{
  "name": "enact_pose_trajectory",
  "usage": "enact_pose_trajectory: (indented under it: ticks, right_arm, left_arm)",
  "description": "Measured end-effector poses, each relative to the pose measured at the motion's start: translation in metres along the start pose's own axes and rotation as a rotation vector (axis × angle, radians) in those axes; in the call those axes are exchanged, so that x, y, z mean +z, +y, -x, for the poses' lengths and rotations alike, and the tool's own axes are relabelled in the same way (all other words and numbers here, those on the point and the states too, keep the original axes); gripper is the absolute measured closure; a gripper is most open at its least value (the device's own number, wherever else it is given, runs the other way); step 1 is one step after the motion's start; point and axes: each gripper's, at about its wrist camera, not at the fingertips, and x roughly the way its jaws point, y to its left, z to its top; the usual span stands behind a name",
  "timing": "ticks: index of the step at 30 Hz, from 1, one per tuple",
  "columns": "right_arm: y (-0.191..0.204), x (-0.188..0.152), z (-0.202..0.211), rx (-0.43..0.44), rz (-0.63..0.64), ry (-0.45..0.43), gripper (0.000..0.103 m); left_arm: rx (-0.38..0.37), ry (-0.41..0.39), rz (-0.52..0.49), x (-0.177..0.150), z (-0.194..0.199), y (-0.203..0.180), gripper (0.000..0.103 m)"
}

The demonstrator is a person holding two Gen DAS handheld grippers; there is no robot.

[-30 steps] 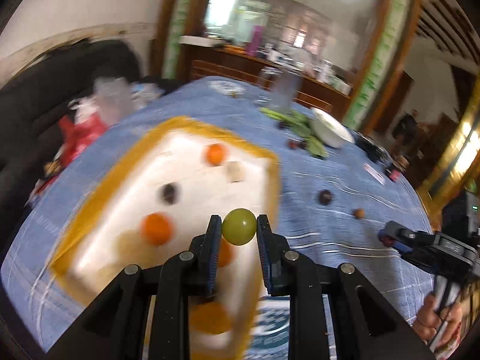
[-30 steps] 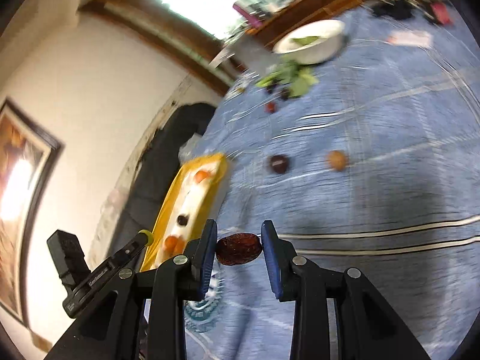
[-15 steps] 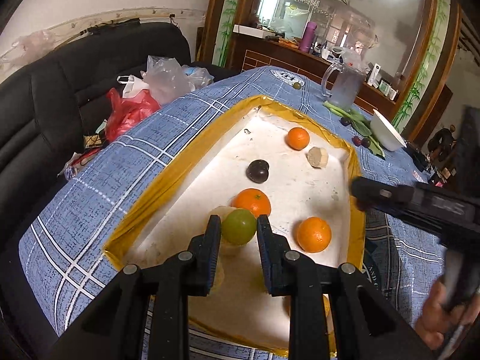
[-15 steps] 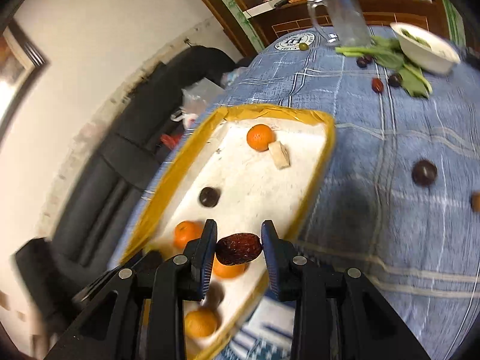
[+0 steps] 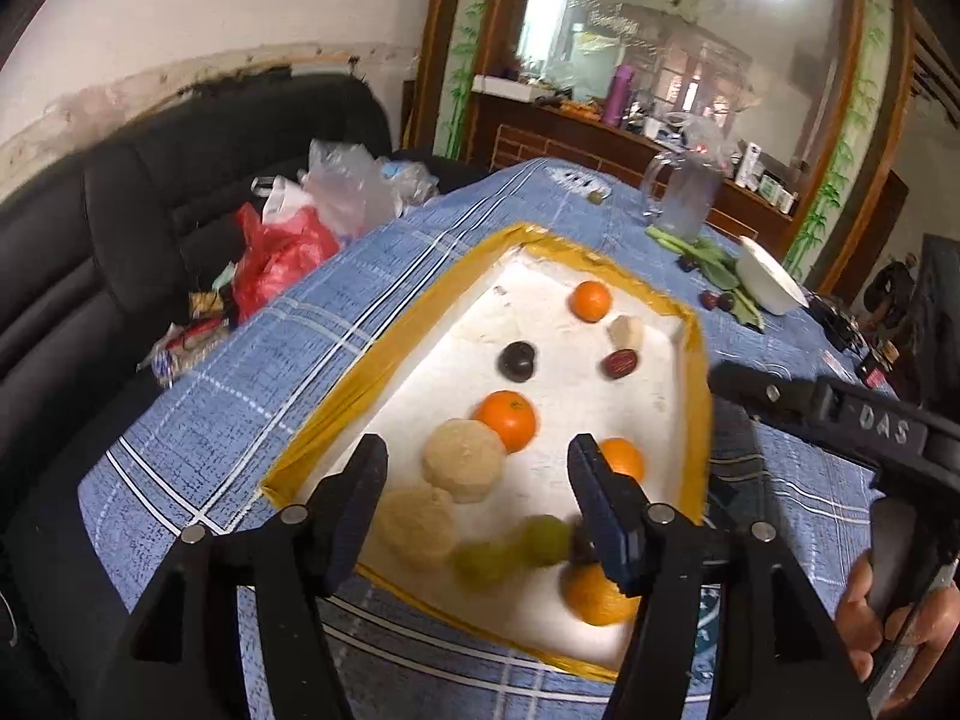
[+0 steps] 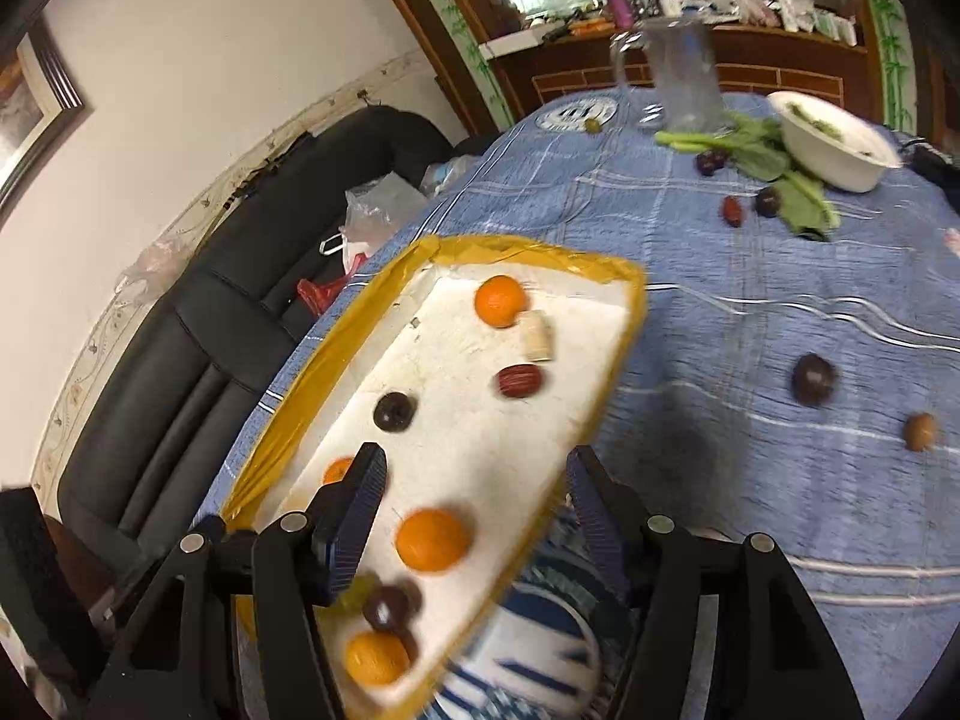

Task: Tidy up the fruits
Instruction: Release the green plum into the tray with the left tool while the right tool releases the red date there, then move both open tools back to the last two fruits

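A white foam tray with a yellow rim point(image 5: 384, 360) point(image 6: 324, 372) lies on the blue checked tablecloth. It holds several oranges point(image 5: 507, 420), a dark plum point(image 5: 517, 361), beige lumps point(image 5: 462, 459) and a red date point(image 5: 621, 363) point(image 6: 521, 381). My left gripper point(image 5: 477, 480) is open above the tray's near end; a blurred green fruit point(image 5: 516, 546) lies in the tray just below it. My right gripper point(image 6: 474, 495) is open over the tray's right side and holds nothing. It also shows as a black bar in the left wrist view point(image 5: 840, 420).
On the cloth right of the tray lie a dark plum point(image 6: 813, 379) and a brown fruit point(image 6: 920, 432). Farther back are a white bowl point(image 6: 834, 147), leafy greens point(image 6: 762, 159), a glass jug point(image 6: 681, 75) and small dark fruits point(image 6: 732, 210). A black sofa with plastic bags point(image 5: 288, 240) stands at left.
Both grippers opened. The green fruit left my left gripper and now lies blurred in the tray. The date left my right gripper and lies in the tray.
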Motion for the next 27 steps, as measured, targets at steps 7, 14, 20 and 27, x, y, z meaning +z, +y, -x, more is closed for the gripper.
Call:
enact_pose_trajectory:
  ticks: [7, 14, 20, 27]
  right_arm:
    - [-0.021, -0.039, 0.065, -0.176, 0.103, -0.077, 0.035]
    - [-0.045, -0.068, 0.114, -0.239, 0.087, -0.133, 0.027]
    - [-0.059, -0.078, 0.135, -0.269, 0.070, -0.159, 0.027]
    - [-0.083, -0.082, 0.147, -0.285, 0.030, -0.171, 0.025]
  left_arm:
    - [0.030, -0.104, -0.128, -0.006, 0.043, -0.048, 0.030]
    - [0.008, -0.157, -0.229, -0.015, 0.076, -0.091, 0.022]
    - [-0.007, -0.172, -0.272, -0.020, 0.092, -0.115, 0.021]
    - [-0.020, -0.155, -0.299, -0.022, 0.088, -0.129, 0.021]
